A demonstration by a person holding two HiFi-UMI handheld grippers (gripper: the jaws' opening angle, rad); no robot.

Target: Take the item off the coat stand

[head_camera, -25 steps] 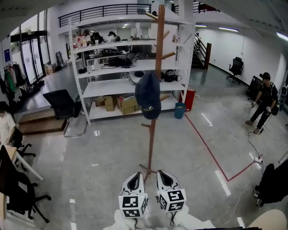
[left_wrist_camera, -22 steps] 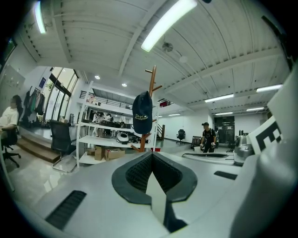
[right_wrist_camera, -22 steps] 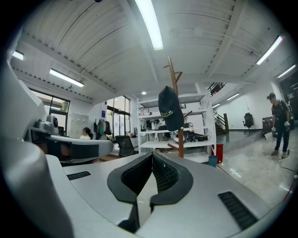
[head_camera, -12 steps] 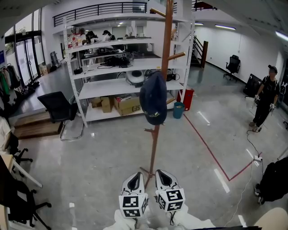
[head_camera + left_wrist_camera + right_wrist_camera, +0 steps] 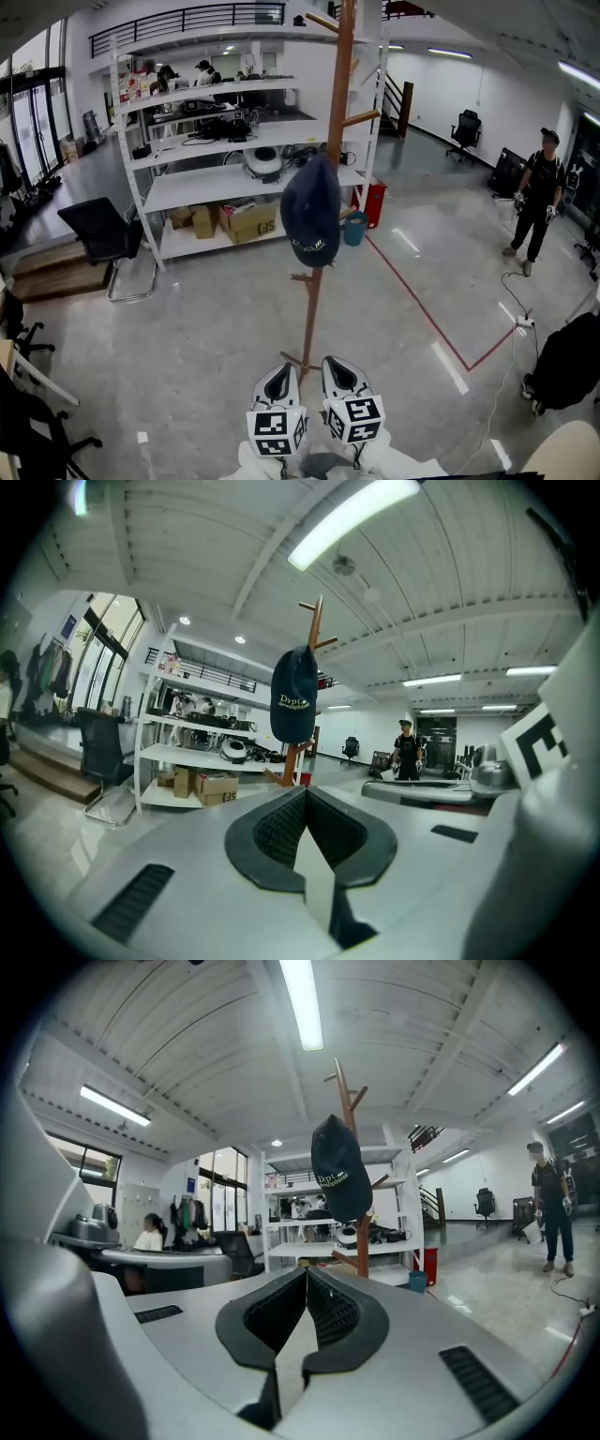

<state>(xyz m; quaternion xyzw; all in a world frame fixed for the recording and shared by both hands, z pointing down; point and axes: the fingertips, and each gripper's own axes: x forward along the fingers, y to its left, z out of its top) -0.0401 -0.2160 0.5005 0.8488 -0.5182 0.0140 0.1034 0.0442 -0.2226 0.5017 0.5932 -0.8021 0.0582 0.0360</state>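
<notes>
A dark navy cap (image 5: 311, 211) with pale lettering hangs on a peg of the wooden coat stand (image 5: 310, 319), straight ahead on the grey floor. My left gripper (image 5: 280, 367) and right gripper (image 5: 335, 362) are low and side by side, short of the stand's foot and well below the cap. In the left gripper view the jaws (image 5: 306, 794) meet with nothing between them, and the cap (image 5: 292, 705) hangs ahead above them. The right gripper (image 5: 307, 1275) is likewise shut and empty, with the cap (image 5: 339, 1180) up ahead on the stand (image 5: 349, 1101).
A white shelving rack (image 5: 187, 183) with boxes stands behind the stand, with a black office chair (image 5: 98, 234) to its left. A red bin (image 5: 372, 202) and a blue bucket (image 5: 354, 228) sit by the rack. A person (image 5: 534, 211) stands far right. Red floor tape (image 5: 422, 314) runs right of the stand.
The stand and cap have come slightly nearer and the room has shifted in view. Both grippers stay side by side, shut, at the bottom of the head view.
</notes>
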